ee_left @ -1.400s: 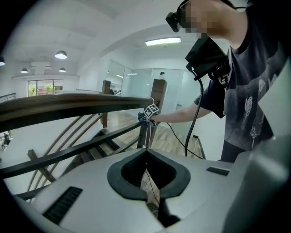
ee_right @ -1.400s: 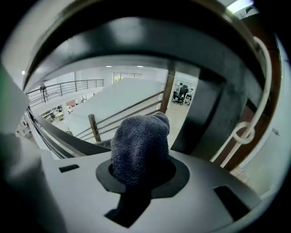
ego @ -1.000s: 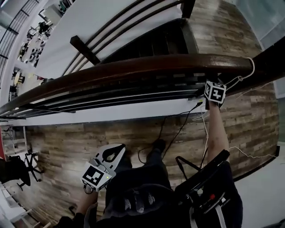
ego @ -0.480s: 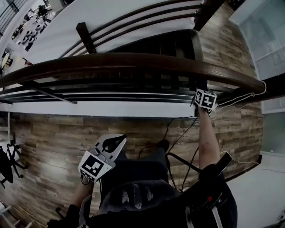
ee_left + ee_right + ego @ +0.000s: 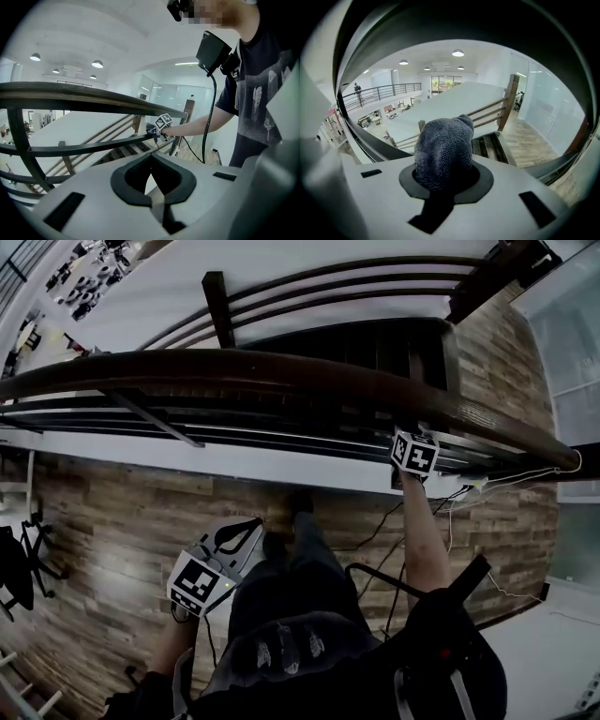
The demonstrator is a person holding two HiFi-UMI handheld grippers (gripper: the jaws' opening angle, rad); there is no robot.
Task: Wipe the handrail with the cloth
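I am clenching the crumpled grey-blue terry cloth [image 5: 443, 150] in my right gripper [image 5: 412, 448], reaching it up right at the near edge of the dark brown curved wooden handrail [image 5: 281, 371]. I am holding my left gripper [image 5: 230, 554] low, well apart from the rail, its jaws closed on nothing.

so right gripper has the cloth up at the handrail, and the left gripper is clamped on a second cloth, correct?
Not quite. The left gripper holds nothing: the left gripper view shows its jaws together with nothing between them. The rest stands: the right gripper is shut on the cloth, up at the handrail.
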